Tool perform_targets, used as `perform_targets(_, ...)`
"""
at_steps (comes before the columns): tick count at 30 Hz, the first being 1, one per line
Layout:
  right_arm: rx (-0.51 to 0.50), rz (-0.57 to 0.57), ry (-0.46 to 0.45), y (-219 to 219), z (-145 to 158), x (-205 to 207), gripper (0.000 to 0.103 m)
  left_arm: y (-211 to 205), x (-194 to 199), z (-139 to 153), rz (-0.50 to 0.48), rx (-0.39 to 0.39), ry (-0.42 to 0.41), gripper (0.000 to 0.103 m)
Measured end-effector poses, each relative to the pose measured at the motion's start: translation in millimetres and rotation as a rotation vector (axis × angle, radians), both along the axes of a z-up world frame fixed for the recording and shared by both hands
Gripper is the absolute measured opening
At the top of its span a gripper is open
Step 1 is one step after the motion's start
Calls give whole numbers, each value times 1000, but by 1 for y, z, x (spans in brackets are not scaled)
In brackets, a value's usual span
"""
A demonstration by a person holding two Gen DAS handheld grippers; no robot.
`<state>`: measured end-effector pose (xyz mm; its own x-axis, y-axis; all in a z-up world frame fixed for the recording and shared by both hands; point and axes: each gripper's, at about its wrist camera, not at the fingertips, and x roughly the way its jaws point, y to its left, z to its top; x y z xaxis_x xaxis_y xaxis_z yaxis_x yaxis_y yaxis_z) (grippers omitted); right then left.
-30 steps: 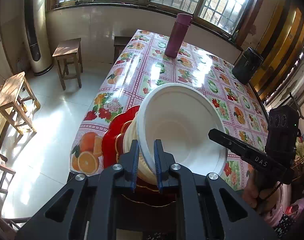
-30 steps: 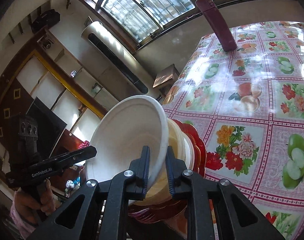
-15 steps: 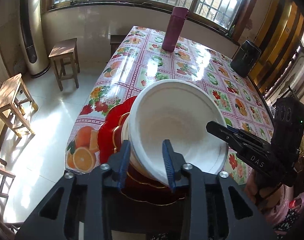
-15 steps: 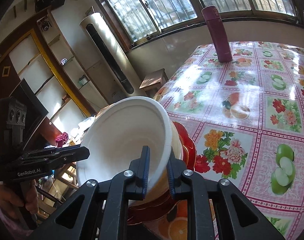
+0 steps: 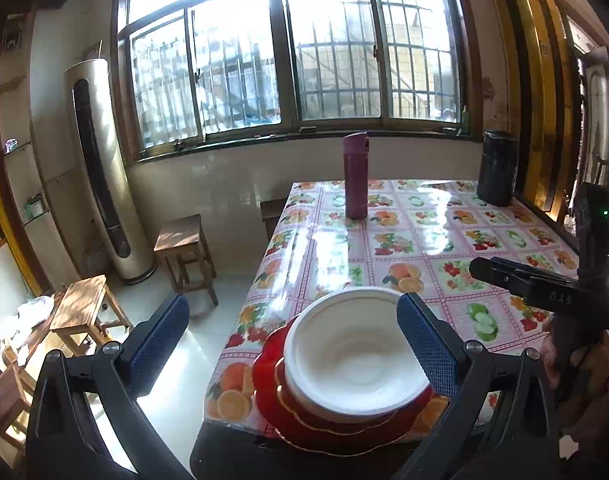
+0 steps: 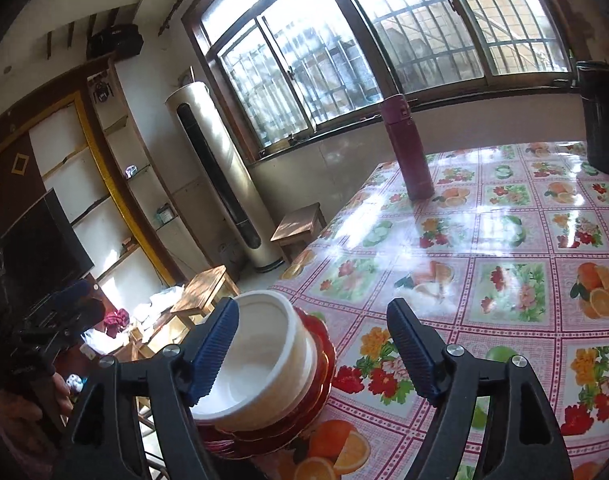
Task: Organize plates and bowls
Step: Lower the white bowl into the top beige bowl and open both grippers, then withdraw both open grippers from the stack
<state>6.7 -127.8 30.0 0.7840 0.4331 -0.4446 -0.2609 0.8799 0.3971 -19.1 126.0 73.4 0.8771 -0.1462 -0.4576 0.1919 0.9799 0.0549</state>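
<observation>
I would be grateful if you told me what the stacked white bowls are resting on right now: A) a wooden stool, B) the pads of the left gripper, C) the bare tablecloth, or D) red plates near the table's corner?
D: the white bowls sit nested on the red plates near the table corner, and both grippers' jaws stand open, clear of them.

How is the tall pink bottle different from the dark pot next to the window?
The tall pink bottle is slim and purplish pink; the dark pot is wider and nearly black. The bottle stands towards the table's left side, the pot at its far right corner. Both stand upright on the fruit-patterned tablecloth.
</observation>
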Motion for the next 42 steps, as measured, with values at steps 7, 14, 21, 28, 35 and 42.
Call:
perform_targets(7,128,-77,-47,-71,16,-9,103,-48,-11,27,-144,-109,-112,103)
perform_targets(14,125,-172,-84,-127,21,-23,103,-116,-9,18,-191,-71,-138,103)
perform_targets(21,57,-295,-77,-168,4,-36,103,-175,13,-13,-191,-84,-63,103)
perform_targets(28,46,-350,-33,-196,-22,-38,103,-187,33,-38,-141,-141,19,103)
perform_targets(35,12,-342,-32,-193,-32,-32,103,-190,36,-47,-60,-87,31,103)
perform_targets(42,-10,-331,-62,-186,-31,-36,103,-187,35,-56,-15,-46,59,103)
